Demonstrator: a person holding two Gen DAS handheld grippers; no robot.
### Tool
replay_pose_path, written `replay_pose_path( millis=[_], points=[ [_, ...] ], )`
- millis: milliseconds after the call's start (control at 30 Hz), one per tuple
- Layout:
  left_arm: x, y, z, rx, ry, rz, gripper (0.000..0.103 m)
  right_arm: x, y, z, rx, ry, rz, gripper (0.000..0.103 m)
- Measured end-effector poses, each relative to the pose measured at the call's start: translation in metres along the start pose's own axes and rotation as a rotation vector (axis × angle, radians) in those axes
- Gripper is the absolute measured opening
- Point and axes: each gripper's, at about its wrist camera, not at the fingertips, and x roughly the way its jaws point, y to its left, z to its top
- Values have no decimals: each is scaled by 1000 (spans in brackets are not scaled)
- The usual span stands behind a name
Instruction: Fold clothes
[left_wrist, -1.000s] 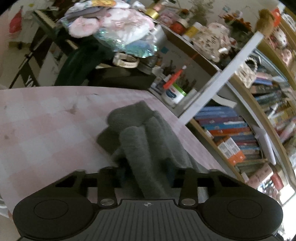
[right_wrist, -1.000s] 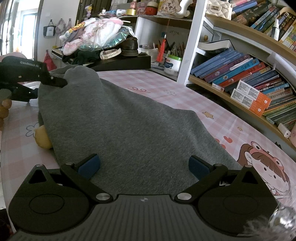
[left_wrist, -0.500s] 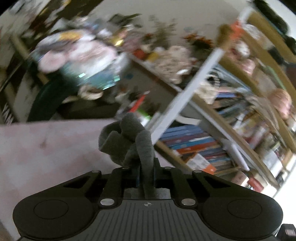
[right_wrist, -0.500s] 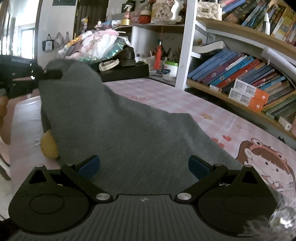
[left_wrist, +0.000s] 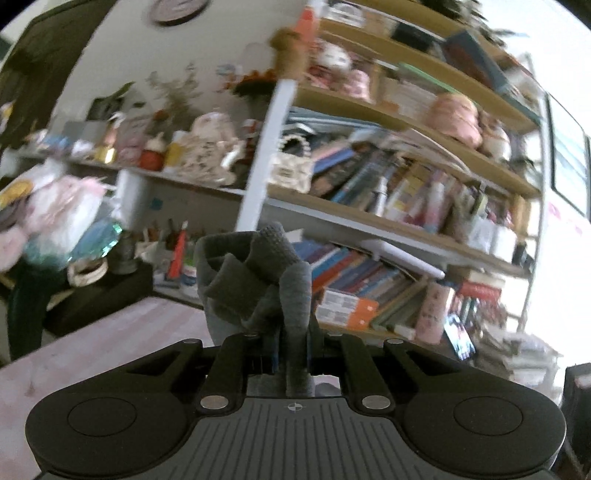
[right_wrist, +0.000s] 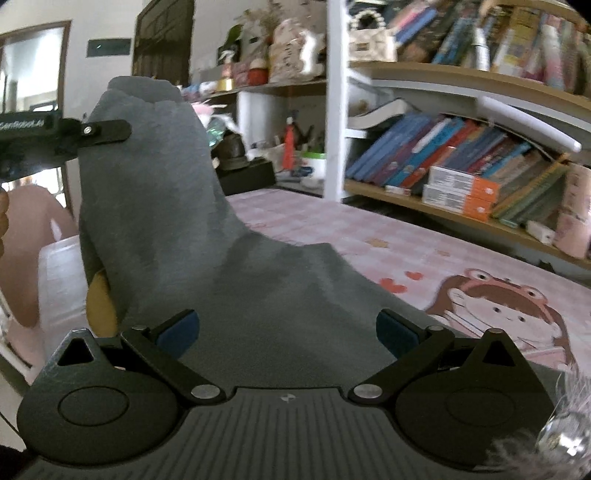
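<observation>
A grey knit garment (right_wrist: 229, 258) lies on the pink patterned table (right_wrist: 424, 258), with one end pulled up high at the left. My left gripper (left_wrist: 291, 350) is shut on that raised end, and a bunched fold of the garment (left_wrist: 258, 280) sticks up between its fingers. In the right wrist view the left gripper (right_wrist: 92, 133) shows from the side, pinching the cloth well above the table. My right gripper (right_wrist: 288, 332) is open just over the near part of the garment, its blue pads (right_wrist: 177, 332) wide apart with nothing gripped.
Bookshelves (right_wrist: 461, 162) full of books run along the table's far side, with a white post (right_wrist: 334, 99). A yellow object (right_wrist: 98, 302) peeks out under the cloth at the left. A person's arm (right_wrist: 33, 236) is at the far left. Clutter is piled beyond the table (left_wrist: 62, 218).
My left gripper closed on the garment's end and lifted it high off the table, tilting upward. The right gripper stayed open over the near cloth.
</observation>
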Motion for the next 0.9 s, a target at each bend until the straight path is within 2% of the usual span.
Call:
replay_pose_path(
  millis=[200, 367, 533, 633, 700, 767, 833, 900],
  points=[
    [4, -29, -5, 113, 39, -36, 11, -32, -35, -9, 146, -47, -37, 103],
    [10, -53, -14, 203, 90, -66, 11, -51, -55, -15, 217, -89, -85, 103],
    [16, -81, -33, 308, 190, -123, 16, -59, -67, -21, 270, -99, -87, 103],
    [21, -96, -52, 319, 298, -210, 32, -61, -72, -24, 304, -96, -62, 103],
    [24, -105, -63, 335, 360, -276, 64, -62, -75, -27, 327, -93, -46, 103],
    [22, -111, -70, 361, 382, -312, 72, -62, -79, -28, 355, -88, -22, 103],
    [19, -113, -72, 385, 388, -334, 72, -61, -80, -28, 378, -82, -4, 103],
    [15, -106, -68, 362, 368, -342, 72, -59, -81, -30, 402, -72, 13, 103]
  ],
)
